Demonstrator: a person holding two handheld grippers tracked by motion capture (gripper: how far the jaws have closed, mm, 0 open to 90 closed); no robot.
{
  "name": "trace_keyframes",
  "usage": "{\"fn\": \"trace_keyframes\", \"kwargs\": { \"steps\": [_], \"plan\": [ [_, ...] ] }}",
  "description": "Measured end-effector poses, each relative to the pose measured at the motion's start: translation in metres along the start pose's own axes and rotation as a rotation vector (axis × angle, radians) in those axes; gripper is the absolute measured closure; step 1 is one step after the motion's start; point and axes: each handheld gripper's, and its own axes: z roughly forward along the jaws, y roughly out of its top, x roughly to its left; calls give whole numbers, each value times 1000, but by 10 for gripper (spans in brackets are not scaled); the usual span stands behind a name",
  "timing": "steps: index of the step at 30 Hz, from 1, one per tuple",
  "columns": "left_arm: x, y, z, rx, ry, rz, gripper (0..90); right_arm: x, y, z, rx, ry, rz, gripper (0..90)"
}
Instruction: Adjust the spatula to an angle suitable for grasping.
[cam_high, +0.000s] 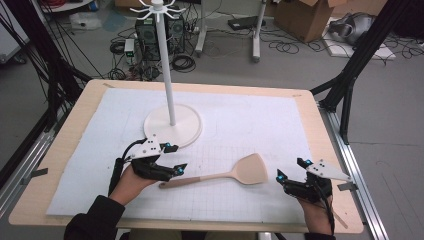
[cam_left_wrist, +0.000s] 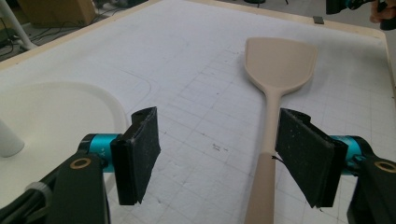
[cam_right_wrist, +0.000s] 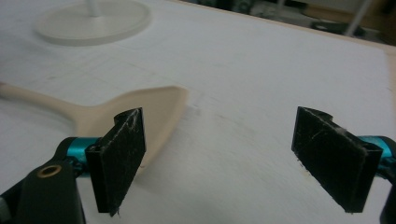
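On the white mat (cam_high: 240, 125) covering my table (cam_high: 75, 125), the beige spatula (cam_high: 220, 176) lies flat, blade toward my right, handle toward my left. My left gripper (cam_high: 172, 159) hangs at the handle's tip, jaws spread wide and gripping nothing; through its own camera the handle (cam_left_wrist: 261, 186) runs up between the pads (cam_left_wrist: 140, 154), nearer the right one. My right gripper (cam_high: 292, 169) sits just beside the blade, jaws also wide apart and empty. Behind my left gripper stands the white rack (cam_high: 167, 75) on its round base (cam_high: 187, 127).
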Motion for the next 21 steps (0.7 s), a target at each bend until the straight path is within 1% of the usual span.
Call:
{"fn": "trace_keyframes", "kwargs": {
  "steps": [2, 3, 4, 5, 7, 8, 9, 10, 11, 12, 14, 15, 16, 17, 19, 21],
  "plan": [
    [-1, 0, 1, 4, -8, -2, 327, 4, 6, 6, -6, 72, -41, 168],
    [-1, 0, 2, 1, -16, 1, 337, 6, 10, 9, -2, 94, -53, 169],
    [-2, 1, 4, 8, -23, -2, 351, 8, 13, 11, 2, 95, -56, 169],
    [-3, 2, 8, 26, -37, 5, 362, 9, 15, 13, -1, 94, -53, 169],
    [-7, 5, 19, 83, -72, 26, 396, 11, 19, 16, -5, 92, -61, 168],
    [-9, 6, 25, 117, -89, 40, 396, 11, 19, 16, -5, 92, -61, 168],
    [-11, 7, 31, 147, -109, 55, 415, 13, 18, 19, 8, 92, -69, 168],
    [-13, 8, 38, 168, -130, 58, 435, 13, 18, 20, 12, 93, -70, 169],
    [-15, 10, 44, 202, -143, 67, 435, 13, 18, 20, 12, 93, -70, 169],
    [-17, 10, 51, 229, -156, 81, 456, 14, 16, 22, 18, 95, -69, 169],
    [-22, 9, 63, 282, -173, 94, 474, 14, 15, 25, 21, 95, -70, 168],
    [-23, 9, 68, 309, -179, 108, 474, 14, 15, 25, 21, 95, -70, 168],
    [-25, 8, 72, 327, -182, 114, 486, 14, 15, 26, 23, 96, -70, 169],
    [-26, 8, 76, 343, -183, 120, 502, 14, 15, 26, 24, 99, -65, 169],
    [-28, 8, 82, 358, -192, 121, 523, 15, 15, 27, 27, 100, -70, 169],
    [-29, 8, 87, 382, -202, 138, 561, 16, 15, 27, 28, 101, -70, 171]
  ]
}}
